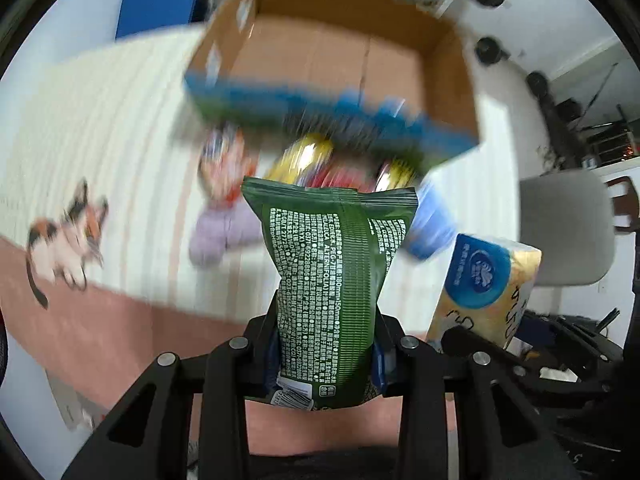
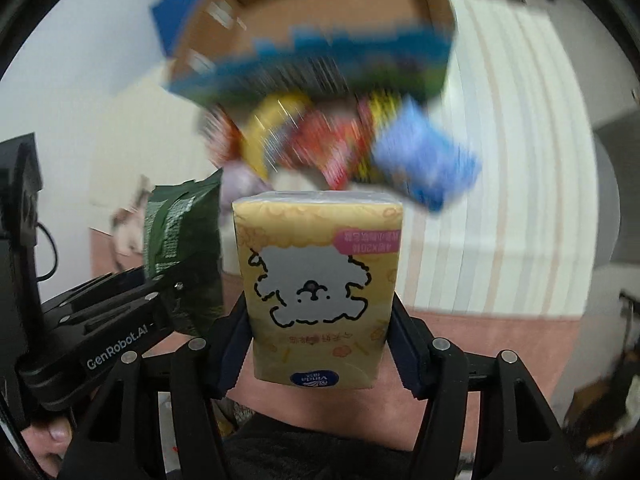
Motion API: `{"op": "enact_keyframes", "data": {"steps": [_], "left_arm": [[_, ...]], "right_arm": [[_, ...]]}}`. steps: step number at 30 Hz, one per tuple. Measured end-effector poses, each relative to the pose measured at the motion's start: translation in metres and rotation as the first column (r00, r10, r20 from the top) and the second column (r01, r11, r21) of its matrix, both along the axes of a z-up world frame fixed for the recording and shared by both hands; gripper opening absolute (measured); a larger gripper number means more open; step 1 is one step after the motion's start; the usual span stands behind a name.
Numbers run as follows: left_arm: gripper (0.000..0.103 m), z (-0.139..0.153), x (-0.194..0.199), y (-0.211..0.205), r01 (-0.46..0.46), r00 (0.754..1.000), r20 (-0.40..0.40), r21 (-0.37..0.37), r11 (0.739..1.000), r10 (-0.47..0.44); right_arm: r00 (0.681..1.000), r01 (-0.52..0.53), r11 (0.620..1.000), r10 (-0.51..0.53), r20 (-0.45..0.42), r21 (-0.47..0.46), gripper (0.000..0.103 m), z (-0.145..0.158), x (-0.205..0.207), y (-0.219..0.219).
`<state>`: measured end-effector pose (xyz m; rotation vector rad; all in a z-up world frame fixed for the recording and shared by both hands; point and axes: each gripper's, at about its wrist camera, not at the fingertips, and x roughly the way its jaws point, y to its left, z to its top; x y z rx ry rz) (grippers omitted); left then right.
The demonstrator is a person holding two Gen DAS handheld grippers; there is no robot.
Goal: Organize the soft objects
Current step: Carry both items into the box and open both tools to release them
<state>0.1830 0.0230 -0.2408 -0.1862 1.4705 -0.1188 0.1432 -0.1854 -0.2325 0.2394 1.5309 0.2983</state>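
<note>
Soft packs are in both grippers at this moment, lifted clear of the striped cloth below.

From the left wrist, the left gripper is clamped tight on a green pouch, which stands up between the jaws with its sealed top edge toward the box. The box sits at the far side of the cloth, open at the top, and as far as the blur allows its floor looks bare. Just in front of its near wall lies a blurred heap of packets, yellow, red and blue. A purple toy lies left of the pouch, and a cat toy near the cloth's left edge. At the right, the tissue pack hangs in the other gripper.

From the right wrist, the right gripper grips that yellow tissue pack by its sides, the pads pressing on it. The green pouch shows to the left in the left gripper, with a hand at the bottom corner. The box and the heap lie ahead, badly blurred.

My reading: the job is barely begun. Two items are picked but not yet placed, and the heap and both toys wait on the cloth.
</note>
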Motion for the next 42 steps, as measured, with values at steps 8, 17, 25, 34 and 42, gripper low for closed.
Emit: {"op": "enact_keyframes", "data": {"steps": [8, 17, 25, 34, 42], "left_arm": [[0.032, 0.018, 0.14, -0.032, 0.012, 0.997, 0.071, -0.002, 1.0, -0.012], [0.032, -0.063, 0.288, -0.048, 0.044, 0.992, -0.114, -0.095, 0.995, -0.055], [0.032, -0.132, 0.354, -0.066, 0.085, 0.966, -0.236, -0.118, 0.989, -0.111], [0.034, -0.151, 0.364, -0.085, 0.148, 0.944, -0.282, -0.102, 0.984, -0.171], [0.079, -0.129, 0.355, -0.078, 0.162, 0.956, -0.234, -0.085, 0.983, -0.178]], "right_arm": [[0.989, 0.054, 0.998, -0.049, 0.142, -0.032, 0.065, 0.072, 0.118, -0.034], [0.995, 0.095, 0.992, -0.091, 0.051, -0.081, 0.065, -0.006, 0.247, -0.03], [0.995, 0.095, 0.986, -0.099, -0.022, -0.14, 0.065, -0.079, 0.317, -0.023], [0.996, 0.071, 0.978, -0.08, -0.038, -0.197, 0.065, -0.103, 0.341, -0.012], [0.996, 0.06, 0.97, -0.073, -0.046, -0.238, 0.074, -0.096, 0.342, -0.009]]}}
